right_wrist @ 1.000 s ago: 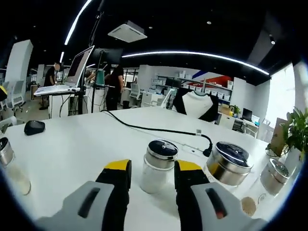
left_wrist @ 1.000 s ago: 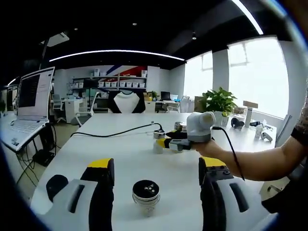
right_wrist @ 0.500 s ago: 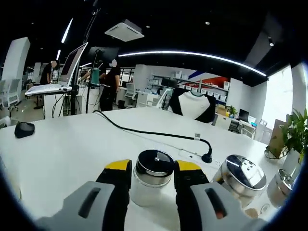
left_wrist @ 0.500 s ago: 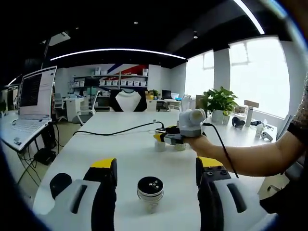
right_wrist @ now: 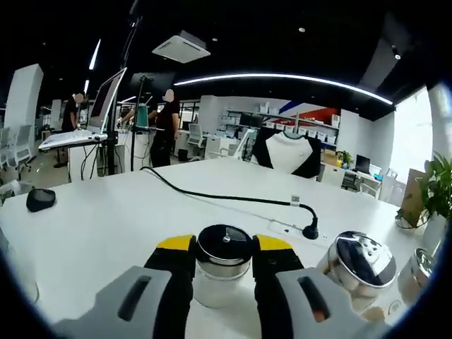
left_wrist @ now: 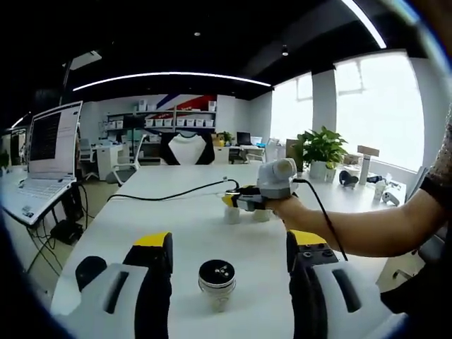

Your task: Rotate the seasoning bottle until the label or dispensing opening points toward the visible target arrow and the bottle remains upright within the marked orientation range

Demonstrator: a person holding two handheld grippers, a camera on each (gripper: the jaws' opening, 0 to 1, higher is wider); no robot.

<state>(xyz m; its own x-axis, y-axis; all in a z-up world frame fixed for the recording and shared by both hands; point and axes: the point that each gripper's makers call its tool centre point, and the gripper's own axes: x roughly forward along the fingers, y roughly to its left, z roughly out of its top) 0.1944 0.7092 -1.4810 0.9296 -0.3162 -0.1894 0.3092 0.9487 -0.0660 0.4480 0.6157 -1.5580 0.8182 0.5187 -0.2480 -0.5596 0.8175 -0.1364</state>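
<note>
In the right gripper view my right gripper (right_wrist: 224, 248) is shut on a small clear seasoning bottle (right_wrist: 223, 275) with a round dark lid; both yellow-tipped jaws press its sides and it stands upright on the white table (right_wrist: 106, 226). From the left gripper view, a hand holds the right gripper (left_wrist: 232, 203) farther back on the table, with that seasoning bottle (left_wrist: 232, 215) at its tips. My left gripper (left_wrist: 227, 244) is wide open. A second black-capped bottle (left_wrist: 217, 284) stands upright between its jaws, touching neither.
Two steel-lidded jars (right_wrist: 360, 265) (right_wrist: 418, 277) stand right of the held bottle. A black cable (right_wrist: 226, 195) crosses the table behind it. A black mouse (left_wrist: 90, 268) lies left of my left jaw. A laptop (left_wrist: 48, 145) sits at the far left.
My right gripper moved forward around the bottle, which went from just beyond the tips to clamped between the jaws. The left gripper stayed open with its bottle in place.
</note>
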